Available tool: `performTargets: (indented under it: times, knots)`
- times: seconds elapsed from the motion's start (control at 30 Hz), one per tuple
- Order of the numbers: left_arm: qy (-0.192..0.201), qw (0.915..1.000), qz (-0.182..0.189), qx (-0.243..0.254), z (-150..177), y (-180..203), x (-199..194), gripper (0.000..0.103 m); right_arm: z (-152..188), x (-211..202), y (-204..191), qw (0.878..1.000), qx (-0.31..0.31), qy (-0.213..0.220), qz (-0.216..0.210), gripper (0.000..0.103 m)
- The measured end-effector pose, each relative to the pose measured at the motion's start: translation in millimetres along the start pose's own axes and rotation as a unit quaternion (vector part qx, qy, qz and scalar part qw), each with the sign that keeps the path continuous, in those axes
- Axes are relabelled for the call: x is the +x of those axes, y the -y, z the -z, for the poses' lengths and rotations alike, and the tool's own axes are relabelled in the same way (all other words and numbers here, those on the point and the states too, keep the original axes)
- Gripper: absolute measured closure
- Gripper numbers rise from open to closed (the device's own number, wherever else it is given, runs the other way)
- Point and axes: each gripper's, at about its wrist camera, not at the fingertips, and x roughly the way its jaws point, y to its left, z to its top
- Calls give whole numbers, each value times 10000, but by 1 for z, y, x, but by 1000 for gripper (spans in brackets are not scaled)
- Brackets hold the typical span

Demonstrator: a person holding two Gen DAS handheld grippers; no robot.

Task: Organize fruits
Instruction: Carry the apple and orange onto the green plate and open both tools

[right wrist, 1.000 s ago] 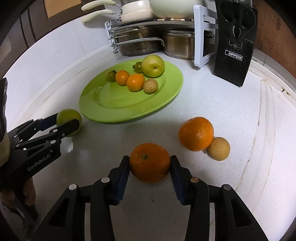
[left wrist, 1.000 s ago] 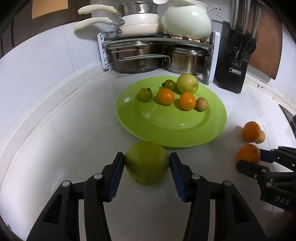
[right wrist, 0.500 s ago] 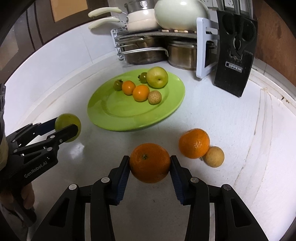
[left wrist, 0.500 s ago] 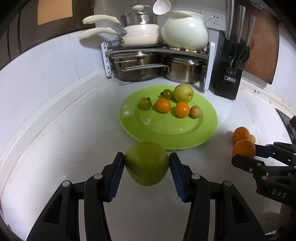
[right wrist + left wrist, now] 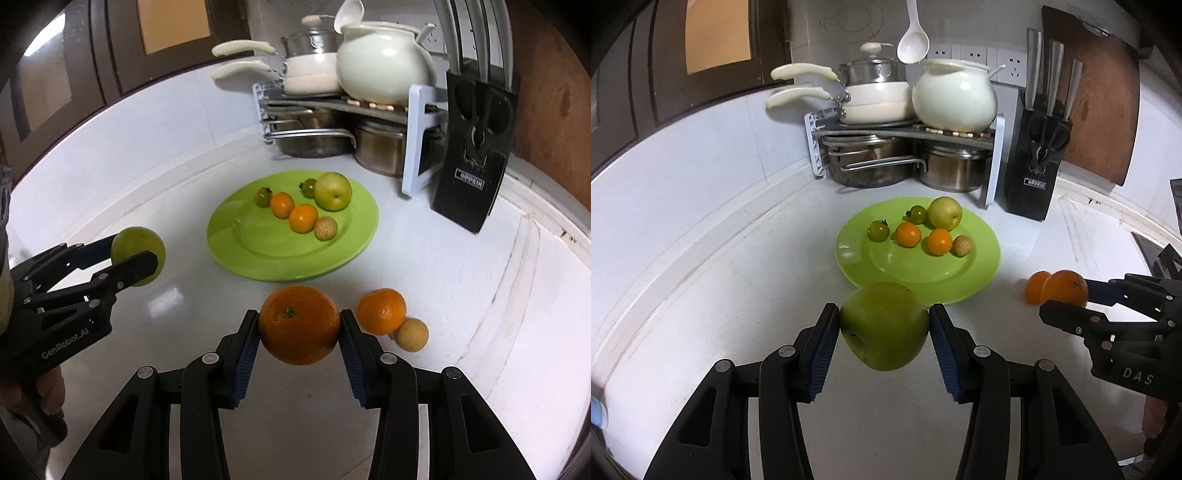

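The left gripper (image 5: 884, 328) is clamping a green apple (image 5: 882, 325) above the counter (image 5: 720, 295) – the right gripper (image 5: 299, 326) is likewise gripping an orange (image 5: 299, 323). Beside it, a second orange (image 5: 380, 311) is touching a small tan fruit (image 5: 410, 334). Farther back, the green plate (image 5: 258, 254) is carrying six fruits near the counter's back corner.

Green apple (image 5: 884, 325) in left gripper (image 5: 884, 328)

Plate's (image 5: 982, 273) near half bare — reachable
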Motion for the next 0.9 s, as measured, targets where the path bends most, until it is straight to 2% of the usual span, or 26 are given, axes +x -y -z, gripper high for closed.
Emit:
performTargets:
  times: [0.53,0.9]
  knots:
    - [364,9992,-140,-127,-12,13,-37,54,-22,-32,0,9978,-356,473,-303,59]
    - [604,9980,-202,-27,-33,9,-36,54,-43,-37,-5,9952,-480,740,-416,59]
